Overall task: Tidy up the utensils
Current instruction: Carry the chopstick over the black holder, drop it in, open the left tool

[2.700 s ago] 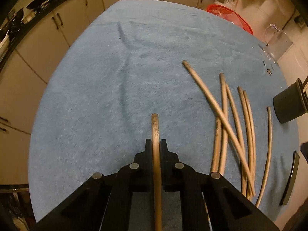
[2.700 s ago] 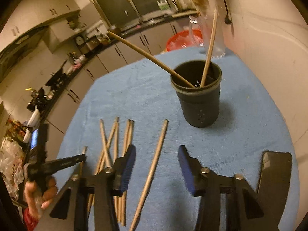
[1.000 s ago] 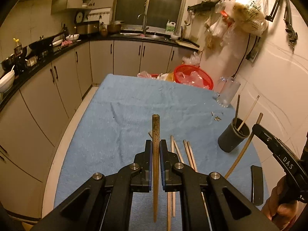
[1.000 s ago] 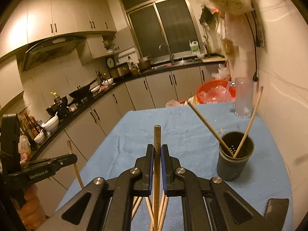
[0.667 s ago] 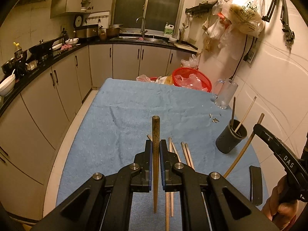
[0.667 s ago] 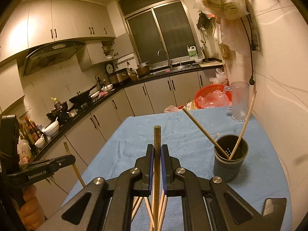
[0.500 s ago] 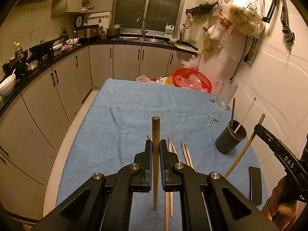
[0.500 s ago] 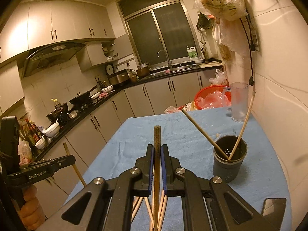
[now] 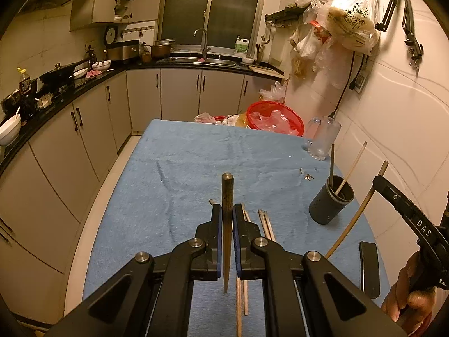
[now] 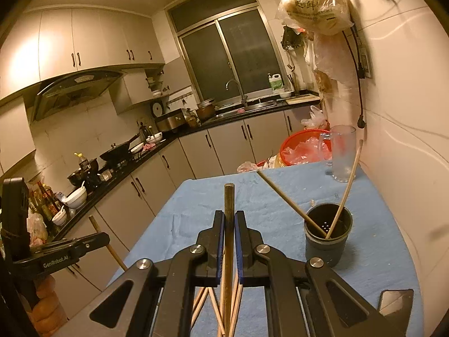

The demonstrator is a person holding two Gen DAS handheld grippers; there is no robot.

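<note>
Black hand-held gripper (image 9: 227,219), blue pads, seemingly silver screws

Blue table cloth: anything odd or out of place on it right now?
Small scraps lie scattered on the cloth between the glass mug and the dark holder; too small to identify. Loose chopsticks lie unsorted. Nothing looks spilled or broken.

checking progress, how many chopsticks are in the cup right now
2 in the dark cup: one chopstick leans left, the other leans right toward the wall. Each gripper also holds one, and more lie on the blue cloth, partly hidden.
</note>
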